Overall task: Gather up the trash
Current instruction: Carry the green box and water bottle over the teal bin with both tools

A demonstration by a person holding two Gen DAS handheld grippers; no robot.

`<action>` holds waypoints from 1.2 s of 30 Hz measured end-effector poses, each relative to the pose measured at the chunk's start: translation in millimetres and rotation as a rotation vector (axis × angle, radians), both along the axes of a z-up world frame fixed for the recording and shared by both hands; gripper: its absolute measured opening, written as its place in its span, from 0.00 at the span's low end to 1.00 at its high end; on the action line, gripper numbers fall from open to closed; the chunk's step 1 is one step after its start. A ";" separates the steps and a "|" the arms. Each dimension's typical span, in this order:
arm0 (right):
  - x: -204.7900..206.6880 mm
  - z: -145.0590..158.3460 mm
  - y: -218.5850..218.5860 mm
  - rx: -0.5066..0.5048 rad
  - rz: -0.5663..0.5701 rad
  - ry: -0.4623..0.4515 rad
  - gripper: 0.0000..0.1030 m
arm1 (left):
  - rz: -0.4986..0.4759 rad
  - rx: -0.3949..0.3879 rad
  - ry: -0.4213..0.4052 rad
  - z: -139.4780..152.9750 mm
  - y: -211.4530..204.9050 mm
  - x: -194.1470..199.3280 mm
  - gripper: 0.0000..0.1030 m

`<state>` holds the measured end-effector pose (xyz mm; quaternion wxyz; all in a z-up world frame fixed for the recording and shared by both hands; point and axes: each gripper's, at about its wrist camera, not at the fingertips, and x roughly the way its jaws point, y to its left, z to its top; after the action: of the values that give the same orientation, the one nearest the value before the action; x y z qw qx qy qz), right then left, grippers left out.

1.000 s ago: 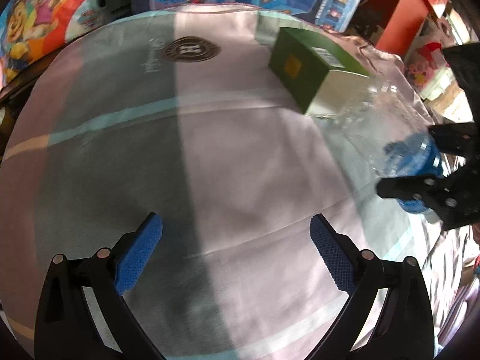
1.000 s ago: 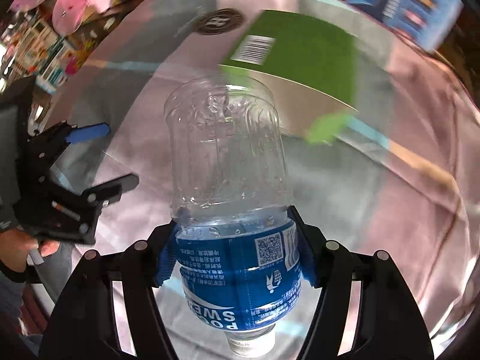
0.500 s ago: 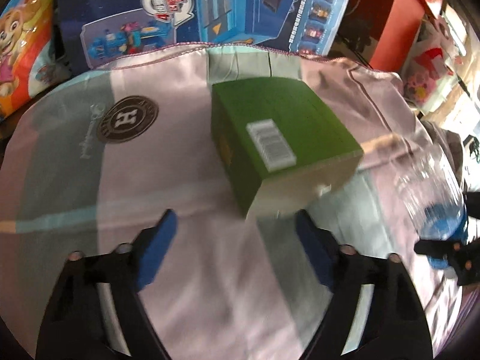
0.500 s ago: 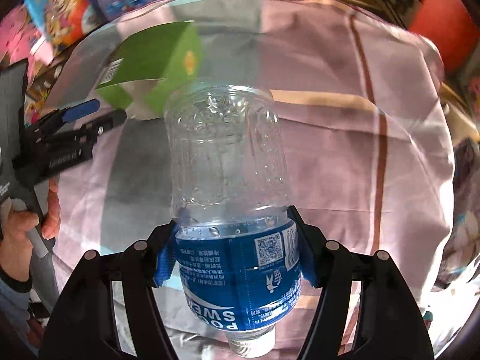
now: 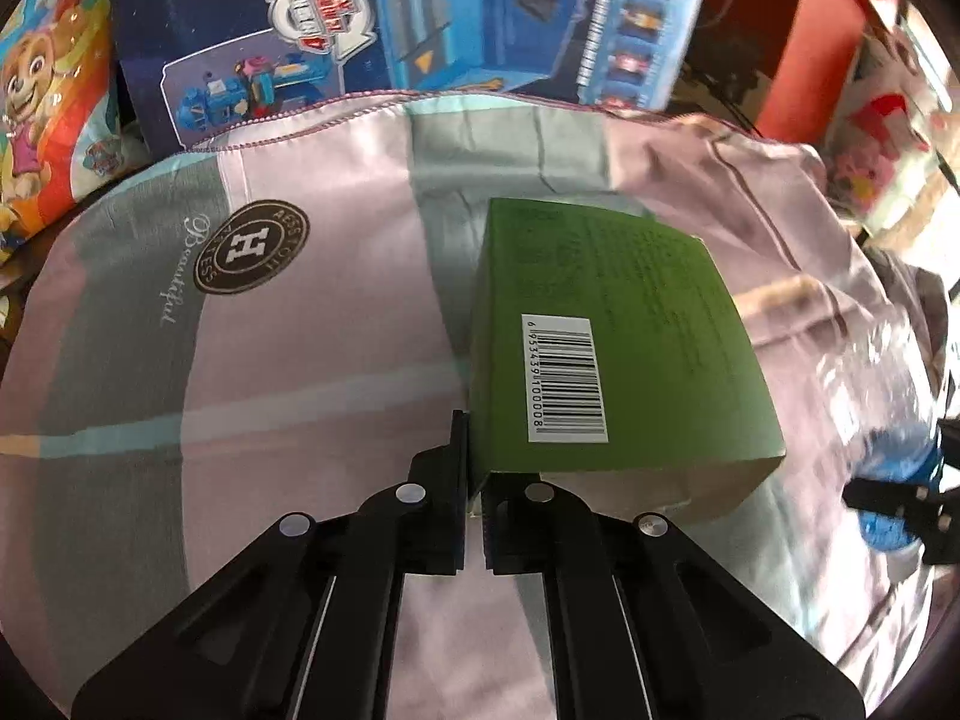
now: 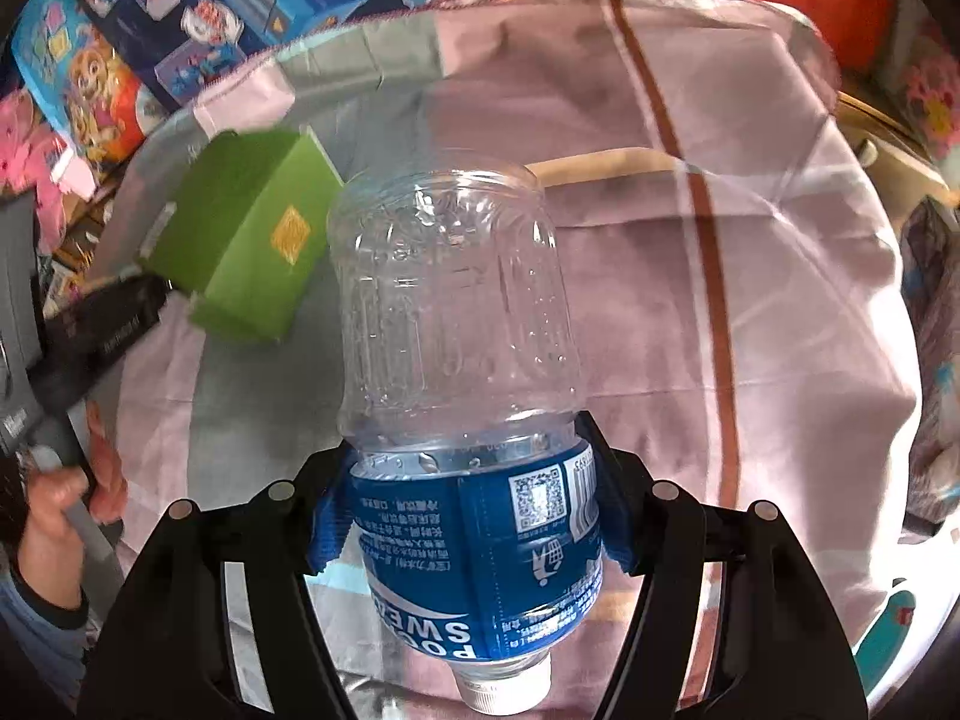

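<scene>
**Both grippers loaded: green box on left, bottle on right**

Left gripper (image 5: pixel 474 480) was nearly closed, its two black fingers pinching the near lower corner edge of the green box (image 5: pixel 606 336). One finger lay against the box's left side face; the other sat under or inside the pale end flap, exact contact there unclear. The box's top face was up toward the camera and carried a white barcode label (image 5: pixel 567 381). From the right wrist view the same box (image 6: pixel 240 240) appeared tilted, with a small yellow mark on its side, and the left gripper body reached to its near end. Whether the box rested on the cloth or was lifted clear of it could not be judged.

Right gripper (image 6: pixel 465 525) was clamped on the clear plastic bottle (image 6: pixel 456 312), blue pads pressing either side of the blue label band. The bottle pointed base-forward, away from the camera, with its white cap (image 6: pixel 504 690) nearest the lens. In the left wrist view bottle (image 5: pixel 882 420) and right gripper showed blurred at the right edge, well apart from the box.

Under both: a pink and grey cloth (image 5: pixel 288 372) with a round dark "H" logo (image 5: pixel 252 246), covering a rounded surface. Beyond the cloth edge stood a blue toy carton (image 5: pixel 420 18).
</scene>
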<state>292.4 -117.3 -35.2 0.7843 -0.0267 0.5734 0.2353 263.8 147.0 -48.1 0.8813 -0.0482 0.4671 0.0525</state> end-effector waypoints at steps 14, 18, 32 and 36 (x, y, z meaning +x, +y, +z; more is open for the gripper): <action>-61.2 20.3 -112.0 0.109 -0.203 -0.011 0.61 | -0.172 0.025 -0.029 26.8 -106.6 -48.6 0.04; -80.3 19.7 -149.2 0.139 -0.260 -0.014 0.61 | -0.237 0.027 -0.032 38.1 -147.2 -62.2 0.04; -146.0 31.5 -294.1 0.306 -0.488 -0.078 0.61 | -0.478 0.091 -0.039 58.9 -289.0 -93.3 0.04; -166.7 27.0 -344.2 0.321 -0.580 -0.094 0.61 | -0.564 0.103 -0.043 63.4 -338.3 -100.7 0.04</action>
<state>125.7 -461.5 -8.3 0.8385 0.2506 0.4759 0.0878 163.1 -191.3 15.3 0.8722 0.1273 0.4399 -0.1720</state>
